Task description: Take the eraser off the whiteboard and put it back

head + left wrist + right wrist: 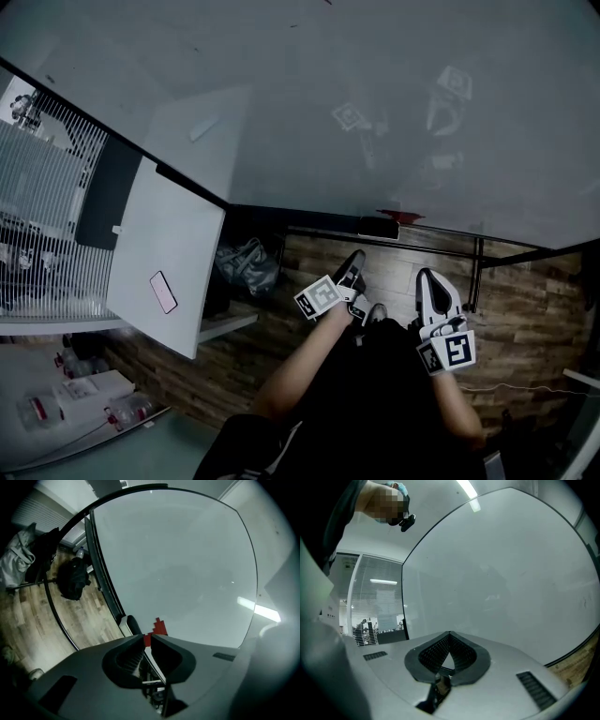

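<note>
The whiteboard (394, 103) fills the top of the head view. On the rail at its lower edge sits the eraser (379, 227), a dark block with a red part. My dark left gripper (353, 264) points at the board just below and left of the eraser. In the left gripper view its jaws (150, 637) stand a narrow slit apart with nothing between them, and the eraser's red part (160, 626) shows just beyond the tips. My white right gripper (425, 278) hangs lower right of the eraser. Its jaws (450, 633) meet at the tips and hold nothing.
A white desk (164, 234) with a pink phone (163, 292) stands at the left, beside a slatted panel (42, 187). A grey bag (248, 265) lies on the wood floor (525, 319) under the board. A black backpack (72, 578) and a hung garment (16, 557) stand further off.
</note>
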A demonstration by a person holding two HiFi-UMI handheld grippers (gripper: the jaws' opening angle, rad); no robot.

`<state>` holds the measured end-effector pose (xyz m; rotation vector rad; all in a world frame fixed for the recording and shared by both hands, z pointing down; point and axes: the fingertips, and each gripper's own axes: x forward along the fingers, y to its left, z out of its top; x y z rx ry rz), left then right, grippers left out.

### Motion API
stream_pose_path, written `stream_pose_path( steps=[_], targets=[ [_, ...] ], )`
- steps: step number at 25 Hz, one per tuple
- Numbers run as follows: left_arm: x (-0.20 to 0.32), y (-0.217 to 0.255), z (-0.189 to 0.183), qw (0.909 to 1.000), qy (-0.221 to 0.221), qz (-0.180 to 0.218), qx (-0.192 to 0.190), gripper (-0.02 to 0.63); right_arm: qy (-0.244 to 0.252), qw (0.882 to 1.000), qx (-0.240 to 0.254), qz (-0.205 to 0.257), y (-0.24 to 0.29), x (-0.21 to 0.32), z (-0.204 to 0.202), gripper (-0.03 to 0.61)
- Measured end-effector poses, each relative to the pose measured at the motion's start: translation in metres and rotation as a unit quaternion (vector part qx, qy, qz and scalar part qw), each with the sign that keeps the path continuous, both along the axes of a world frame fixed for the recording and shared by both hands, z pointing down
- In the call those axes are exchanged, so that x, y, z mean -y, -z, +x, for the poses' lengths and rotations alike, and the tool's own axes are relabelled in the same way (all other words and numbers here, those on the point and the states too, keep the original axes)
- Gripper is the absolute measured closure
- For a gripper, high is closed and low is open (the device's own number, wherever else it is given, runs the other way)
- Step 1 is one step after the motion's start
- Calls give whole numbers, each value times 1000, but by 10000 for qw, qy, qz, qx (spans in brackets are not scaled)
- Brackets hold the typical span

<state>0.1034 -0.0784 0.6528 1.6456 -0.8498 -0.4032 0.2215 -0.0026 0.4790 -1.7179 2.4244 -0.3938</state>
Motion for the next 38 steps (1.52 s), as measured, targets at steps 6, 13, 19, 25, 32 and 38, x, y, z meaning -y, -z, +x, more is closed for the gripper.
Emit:
stream_pose_path(
  steps=[6,13,19,25,32,38],
  targets=[
    [7,-22,10,9988,78,-376,-299,498,36,9999,79,60,2,7,6,563],
    [24,-44,16,9964,275,-667,-448,472,17,9999,81,-61,-1,15,11,563],
    [35,-50,22,9965,280,-681,-387,469,-37,9998,144,-95,-6,20,17,563],
    [35,-53,23,9953,383,-724,-510,469,-1,9999,121,-70,-4,22,18,563],
    [33,-56,26,9948,338,-805,-527,456,11,9999,155,-61,-4,24,21,563],
    [41,-62,30,9935,393,-867,-619,451,-19,9999,141,-67,-5,25,24,563]
  ],
)
